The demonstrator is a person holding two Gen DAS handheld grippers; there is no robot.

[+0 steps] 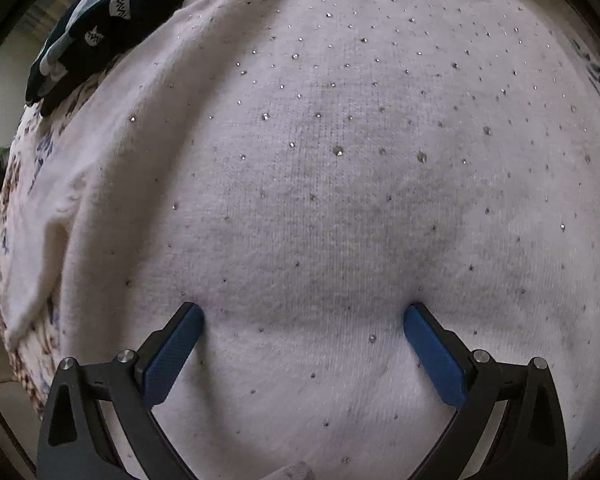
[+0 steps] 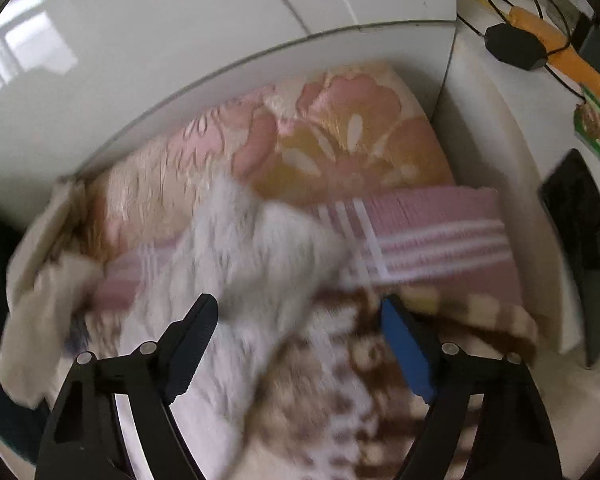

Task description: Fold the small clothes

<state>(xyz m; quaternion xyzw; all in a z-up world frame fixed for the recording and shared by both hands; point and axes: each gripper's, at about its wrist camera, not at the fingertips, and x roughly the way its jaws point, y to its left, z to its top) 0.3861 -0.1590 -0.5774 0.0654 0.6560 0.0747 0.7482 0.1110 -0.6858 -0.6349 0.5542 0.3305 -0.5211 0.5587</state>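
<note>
A pale pink knitted sweater (image 1: 320, 184) studded with small rhinestones fills the left wrist view. My left gripper (image 1: 304, 312) is open, its blue-padded fingers pressed down onto the knit with fabric between them. In the right wrist view, a fuzzy white part of the sweater (image 2: 252, 256) lies blurred across the bed. My right gripper (image 2: 300, 312) is open and empty just above it.
A dark blue and white patterned garment (image 1: 100, 24) lies at the far left edge of the sweater. A floral blanket (image 2: 340, 132), a pink striped towel (image 2: 432, 236) and a brown patterned blanket (image 2: 360, 392) cover the bed. A white nightstand (image 2: 512, 92) holds cables and a black device.
</note>
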